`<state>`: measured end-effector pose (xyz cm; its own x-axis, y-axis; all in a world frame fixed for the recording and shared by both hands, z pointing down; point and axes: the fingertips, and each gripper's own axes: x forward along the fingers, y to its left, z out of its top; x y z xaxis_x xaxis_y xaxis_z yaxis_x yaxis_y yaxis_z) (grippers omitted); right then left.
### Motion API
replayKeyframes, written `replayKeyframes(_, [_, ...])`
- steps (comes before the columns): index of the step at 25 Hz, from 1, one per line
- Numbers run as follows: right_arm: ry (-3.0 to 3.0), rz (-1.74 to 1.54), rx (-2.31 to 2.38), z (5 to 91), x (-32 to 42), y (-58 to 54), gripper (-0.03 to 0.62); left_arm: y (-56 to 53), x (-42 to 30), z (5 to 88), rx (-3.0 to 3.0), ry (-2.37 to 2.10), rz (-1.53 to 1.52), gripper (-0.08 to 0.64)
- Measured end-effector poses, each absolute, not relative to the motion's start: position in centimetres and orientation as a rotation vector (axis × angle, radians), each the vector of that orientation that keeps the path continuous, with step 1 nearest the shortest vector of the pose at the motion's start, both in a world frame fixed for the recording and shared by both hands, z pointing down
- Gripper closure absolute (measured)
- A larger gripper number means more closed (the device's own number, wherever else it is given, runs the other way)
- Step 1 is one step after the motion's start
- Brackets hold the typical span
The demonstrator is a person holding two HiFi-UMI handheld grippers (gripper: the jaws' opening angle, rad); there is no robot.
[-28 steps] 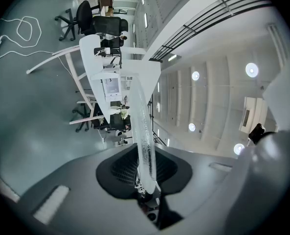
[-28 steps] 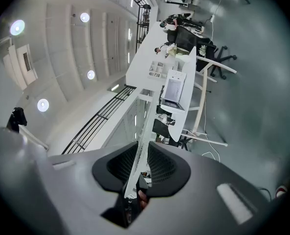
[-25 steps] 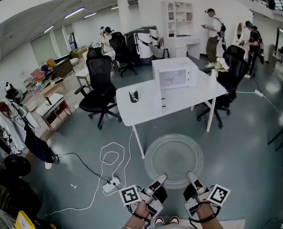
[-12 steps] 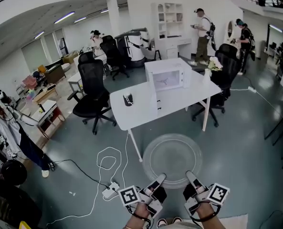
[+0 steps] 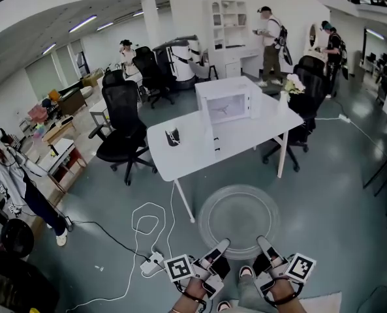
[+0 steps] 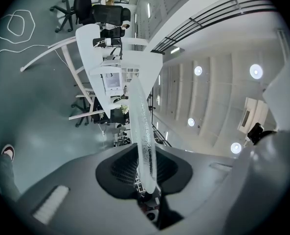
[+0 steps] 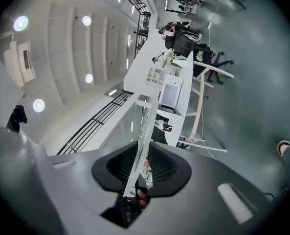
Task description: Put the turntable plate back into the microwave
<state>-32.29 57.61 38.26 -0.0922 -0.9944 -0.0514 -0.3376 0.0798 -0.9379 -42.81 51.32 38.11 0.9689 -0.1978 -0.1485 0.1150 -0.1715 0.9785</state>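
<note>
The round clear glass turntable plate (image 5: 239, 212) hangs level above the grey floor, held at its near rim from both sides. My left gripper (image 5: 222, 243) is shut on the rim's left part, and my right gripper (image 5: 263, 242) is shut on its right part. In the left gripper view the plate (image 6: 144, 131) runs edge-on between the black pads of that gripper (image 6: 147, 180). The right gripper view shows the same thin rim (image 7: 144, 136) clamped in the right gripper (image 7: 135, 177). The white microwave (image 5: 227, 103) stands on the white table (image 5: 186, 152) ahead, its front facing me.
A white cable and power strip (image 5: 151, 261) lie on the floor to the left. Black office chairs (image 5: 123, 126) stand left of and behind the table. A small black object (image 5: 172, 136) and flowers (image 5: 292, 85) sit on the table. People stand far back.
The table and microwave have drifted left and a little nearer in the head view. Both grippers and the plate keep their place in the view. A foot now shows at the bottom.
</note>
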Motion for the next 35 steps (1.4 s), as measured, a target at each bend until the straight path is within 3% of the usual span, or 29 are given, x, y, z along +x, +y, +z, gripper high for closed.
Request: replayKeyframes(35, [1.649, -1.126, -1.284, 39.0, -6.5, 33.4, 0.518, 28.4, -17.8, 38.9, 1.714, -0.167, -0.368, 0.509])
